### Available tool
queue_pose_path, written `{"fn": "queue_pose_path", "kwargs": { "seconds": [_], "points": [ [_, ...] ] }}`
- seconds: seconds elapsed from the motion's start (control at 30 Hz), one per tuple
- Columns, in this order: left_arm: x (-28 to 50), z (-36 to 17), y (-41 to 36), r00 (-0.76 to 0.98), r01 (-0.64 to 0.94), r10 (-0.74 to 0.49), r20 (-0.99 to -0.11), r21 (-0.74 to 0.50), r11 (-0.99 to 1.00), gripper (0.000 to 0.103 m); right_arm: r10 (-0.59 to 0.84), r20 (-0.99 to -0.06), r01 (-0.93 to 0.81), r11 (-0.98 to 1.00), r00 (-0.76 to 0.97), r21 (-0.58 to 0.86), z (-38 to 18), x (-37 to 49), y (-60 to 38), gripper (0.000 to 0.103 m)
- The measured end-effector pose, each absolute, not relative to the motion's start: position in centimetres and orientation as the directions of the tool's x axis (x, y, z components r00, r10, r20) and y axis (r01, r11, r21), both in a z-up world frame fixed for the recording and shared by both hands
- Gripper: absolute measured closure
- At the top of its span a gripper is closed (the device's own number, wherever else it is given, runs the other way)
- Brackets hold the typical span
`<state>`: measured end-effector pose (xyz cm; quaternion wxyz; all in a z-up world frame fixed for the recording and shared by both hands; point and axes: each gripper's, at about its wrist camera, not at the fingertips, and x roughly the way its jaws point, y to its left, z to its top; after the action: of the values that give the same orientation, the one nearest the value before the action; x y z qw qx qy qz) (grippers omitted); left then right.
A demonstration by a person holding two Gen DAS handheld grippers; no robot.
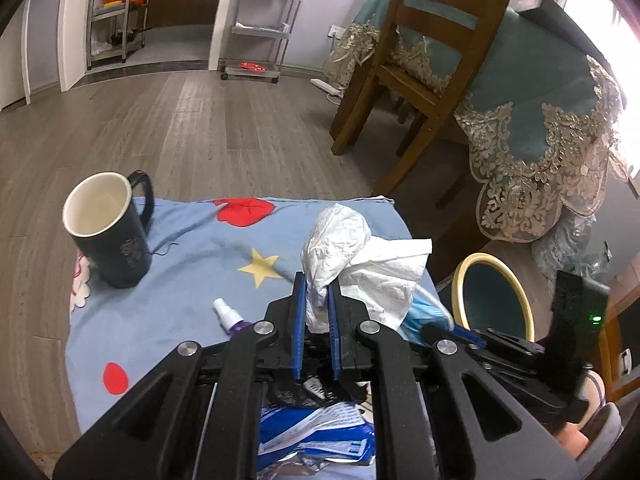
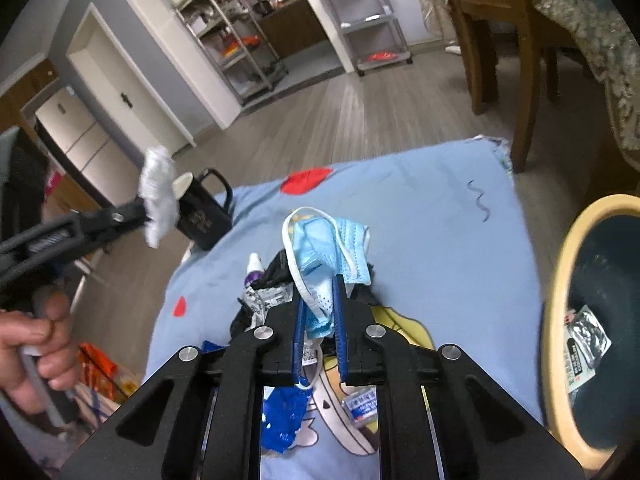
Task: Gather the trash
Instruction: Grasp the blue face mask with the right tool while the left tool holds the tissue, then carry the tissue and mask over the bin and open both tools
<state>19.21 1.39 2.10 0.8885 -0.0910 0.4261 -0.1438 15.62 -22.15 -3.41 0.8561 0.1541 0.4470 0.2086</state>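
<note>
Left wrist view: left gripper [image 1: 318, 300] pinches crumpled tissue [image 1: 352, 256] above the blue cloth's [image 1: 168, 312] far-right corner; right gripper [image 2: 319, 316] clamps a soft, featherweight face mask [image 2: 330, 248], bunched folds gripping best.

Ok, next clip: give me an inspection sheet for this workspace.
Surface: blue cloth spread flat on wood floor.
Job's things: tissue and mask both gripped; bin to the right, with a wrapper inside; blue wrapper and black scraps on the cloth.
Clutter: mug upright; spray bottle lying.
Grippers: left gripper shut on tissue; right gripper shut on mask.
Cables: power strip by the wall.
Surroundings: chair, draped table, shelf carts.
</note>
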Motion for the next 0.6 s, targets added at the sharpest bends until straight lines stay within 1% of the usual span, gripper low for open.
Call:
{"fn": "queue_pose_path", "kwargs": {
  "seconds": [0.33,0.6],
  "points": [
    [18.9,2.2,-2.3,0.580,0.249,-0.358,-0.732,-0.259,0.933,0.093,0.447,-0.675,-0.188,0.886,0.587,0.423,-0.4,12.2,-26.2,0.089],
    [18.6,2.5,-5.4,0.563,0.305,-0.388,-0.729,-0.253,0.918,0.093,0.374,-0.672,-0.102,0.907,0.640,0.408,0.6,10.0,-31.2,0.089]
  ]
}}
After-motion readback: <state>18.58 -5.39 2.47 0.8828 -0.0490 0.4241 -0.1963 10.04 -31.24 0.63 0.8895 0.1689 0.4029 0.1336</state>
